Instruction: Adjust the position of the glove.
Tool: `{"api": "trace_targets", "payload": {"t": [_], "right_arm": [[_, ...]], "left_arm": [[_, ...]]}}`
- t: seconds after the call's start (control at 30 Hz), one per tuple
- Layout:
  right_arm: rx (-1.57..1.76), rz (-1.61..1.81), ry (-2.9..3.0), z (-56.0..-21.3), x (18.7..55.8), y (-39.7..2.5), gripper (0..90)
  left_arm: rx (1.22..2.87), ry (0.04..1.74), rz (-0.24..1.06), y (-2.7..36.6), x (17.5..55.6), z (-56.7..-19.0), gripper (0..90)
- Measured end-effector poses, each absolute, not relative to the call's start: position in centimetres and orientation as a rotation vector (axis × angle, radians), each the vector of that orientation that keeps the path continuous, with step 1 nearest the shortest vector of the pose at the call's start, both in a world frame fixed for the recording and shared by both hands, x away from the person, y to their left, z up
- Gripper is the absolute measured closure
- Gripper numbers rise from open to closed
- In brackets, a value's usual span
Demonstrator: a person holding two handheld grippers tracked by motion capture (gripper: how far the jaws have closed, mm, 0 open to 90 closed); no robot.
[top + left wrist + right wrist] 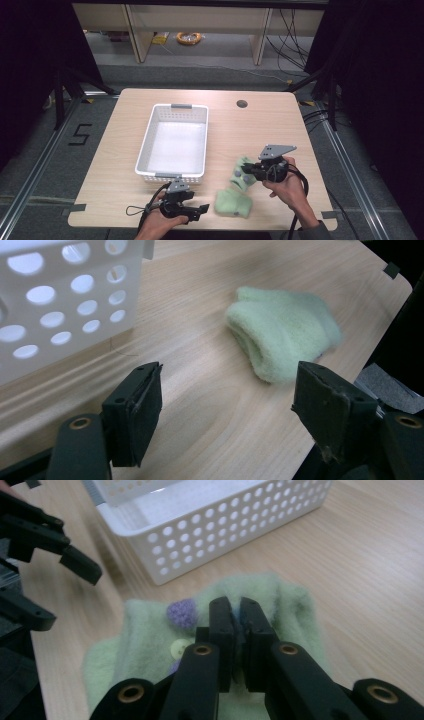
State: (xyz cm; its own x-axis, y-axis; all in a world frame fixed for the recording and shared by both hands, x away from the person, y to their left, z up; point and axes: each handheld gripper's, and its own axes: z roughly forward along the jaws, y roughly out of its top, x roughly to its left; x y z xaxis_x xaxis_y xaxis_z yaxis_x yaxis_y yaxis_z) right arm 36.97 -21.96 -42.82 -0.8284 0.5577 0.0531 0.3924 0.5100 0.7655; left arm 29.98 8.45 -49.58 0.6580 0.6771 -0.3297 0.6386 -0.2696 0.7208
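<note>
Pinching green sock (150, 645) with right gripper (236, 625), probably for basket (150, 131) transfer; holding left gripper (225, 400) apart (approaching second sock (282, 332)).

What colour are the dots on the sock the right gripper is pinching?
Purple dots on the light green sock, clearest in the right gripper view.
</note>
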Motion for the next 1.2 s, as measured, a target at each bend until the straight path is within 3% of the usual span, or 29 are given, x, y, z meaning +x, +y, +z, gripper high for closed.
{"api": "trace_targets", "payload": {"t": [0.4,0.8,0.97,1.07,1.2], "right_arm": [[0.614,1.202,2.689,-43.3,34.0,-18.9,86.2],[0.544,1.129,2.788,-46.0,33.7,-17.7,85.3],[0.541,1.090,2.821,-46.8,33.0,-17.2,77.0],[0.601,1.108,2.774,-46.7,32.6,-17.7,59.9],[0.716,1.116,2.696,-45.9,31.4,-18.9,57.2]], "left_arm": [[1.960,1.046,0.061,8.6,30.0,-49.5,27.2],[1.958,1.042,0.061,8.6,30.0,-49.5,27.2],[1.949,1.036,0.051,8.6,30.0,-49.4,27.5],[1.948,1.015,0.046,8.5,30.0,-49.2,27.9],[1.934,0.998,0.032,8.1,30.1,-48.7,29.2]]}}
